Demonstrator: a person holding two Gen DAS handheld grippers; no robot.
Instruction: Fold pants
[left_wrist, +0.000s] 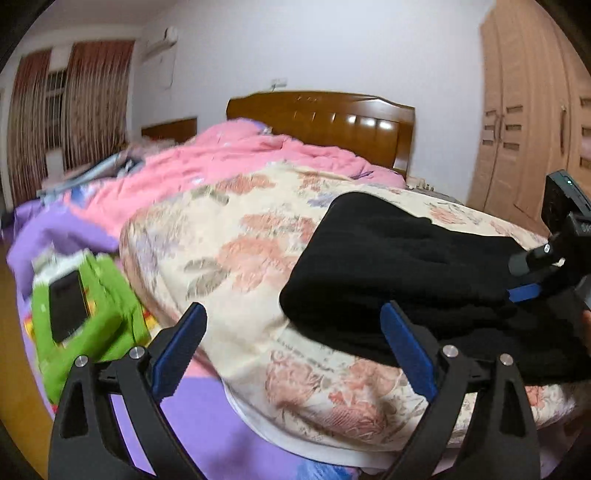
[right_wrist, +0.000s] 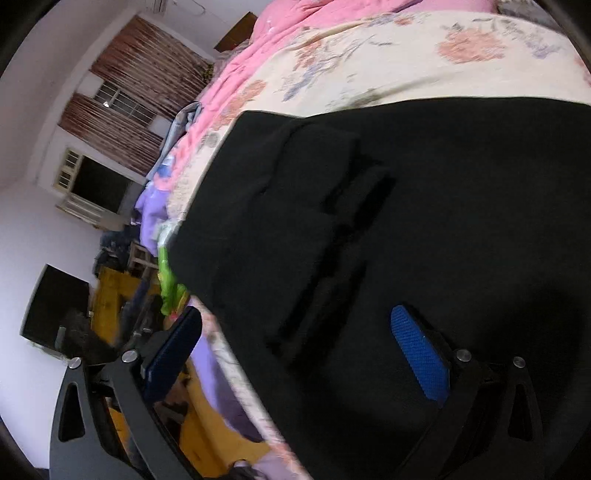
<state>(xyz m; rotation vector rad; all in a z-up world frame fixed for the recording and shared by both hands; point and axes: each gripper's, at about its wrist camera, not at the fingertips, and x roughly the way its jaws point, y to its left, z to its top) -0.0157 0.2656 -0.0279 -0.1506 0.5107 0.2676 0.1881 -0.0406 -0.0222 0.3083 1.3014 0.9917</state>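
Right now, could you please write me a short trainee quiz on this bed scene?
1. True or false: the left claw grips the black pants.
2. The pants lie on: A) the floral quilt; B) the wooden floor; C) the green box.
3. What dark object lies on the green box?

Key: 1. False; its fingers stand open with nothing between them. 2. A. 3. A phone, as far as the blur allows.
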